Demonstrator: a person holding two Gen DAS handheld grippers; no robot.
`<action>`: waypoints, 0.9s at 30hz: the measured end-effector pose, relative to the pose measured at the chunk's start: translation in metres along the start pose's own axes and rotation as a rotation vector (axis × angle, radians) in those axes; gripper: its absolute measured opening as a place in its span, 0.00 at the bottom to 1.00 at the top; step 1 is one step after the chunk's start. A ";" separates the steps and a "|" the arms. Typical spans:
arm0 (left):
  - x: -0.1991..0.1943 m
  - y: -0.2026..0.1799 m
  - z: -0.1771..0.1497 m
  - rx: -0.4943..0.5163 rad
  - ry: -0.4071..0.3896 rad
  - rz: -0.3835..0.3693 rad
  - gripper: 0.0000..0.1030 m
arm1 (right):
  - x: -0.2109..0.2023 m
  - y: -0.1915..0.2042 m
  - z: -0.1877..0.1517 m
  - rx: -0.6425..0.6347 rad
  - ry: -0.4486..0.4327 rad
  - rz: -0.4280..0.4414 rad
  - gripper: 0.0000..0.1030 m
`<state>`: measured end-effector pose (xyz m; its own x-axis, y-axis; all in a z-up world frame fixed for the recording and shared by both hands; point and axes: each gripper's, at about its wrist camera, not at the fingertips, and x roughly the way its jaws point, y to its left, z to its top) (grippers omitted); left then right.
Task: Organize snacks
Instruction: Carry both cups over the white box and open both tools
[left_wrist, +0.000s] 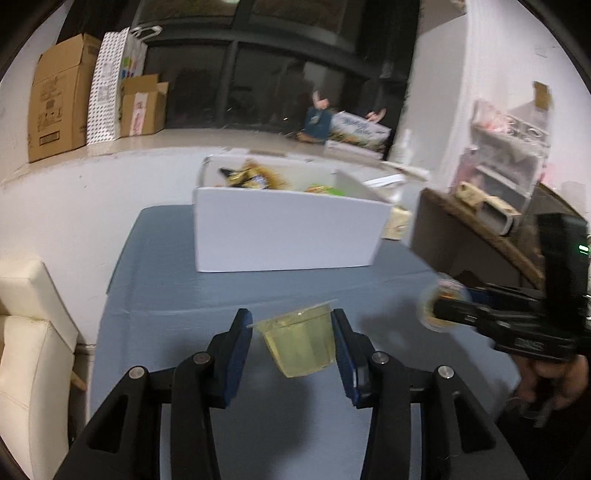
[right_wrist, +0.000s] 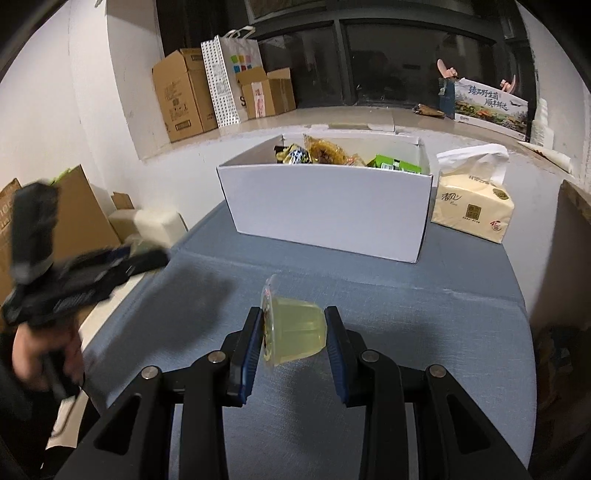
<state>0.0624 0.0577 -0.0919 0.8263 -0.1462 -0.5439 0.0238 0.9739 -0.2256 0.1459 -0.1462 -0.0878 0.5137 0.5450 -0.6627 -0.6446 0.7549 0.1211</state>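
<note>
Gripping jelly cup (left_wrist: 299, 341) between left gripper (left_wrist: 293, 349) fingers (left_wrist: 236, 350) — upright.

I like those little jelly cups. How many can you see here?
2. One jelly cup sits upright between the left gripper's fingers; the other jelly cup lies sideways between the right gripper's fingers. More may be hidden inside the white box.

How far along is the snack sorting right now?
Done: several wrapped snacks already sit in the white box. In hand: the left claw grips a yellow jelly cup upright, and the right claw grips another jelly cup on its side. Left: both cups still need to go into the box.
</note>
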 end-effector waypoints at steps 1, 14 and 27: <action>-0.002 0.000 -0.001 0.006 -0.003 -0.004 0.46 | -0.002 -0.001 0.000 0.006 -0.007 0.000 0.35; 0.031 0.006 0.103 0.030 -0.087 -0.023 0.46 | -0.012 -0.025 0.068 0.061 -0.117 -0.020 0.35; 0.160 0.037 0.214 -0.012 0.006 0.054 0.56 | 0.075 -0.087 0.208 0.110 -0.101 -0.124 0.36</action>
<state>0.3154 0.1078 -0.0144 0.8230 -0.0949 -0.5601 -0.0271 0.9783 -0.2056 0.3585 -0.0950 0.0059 0.6430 0.4751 -0.6008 -0.5102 0.8507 0.1266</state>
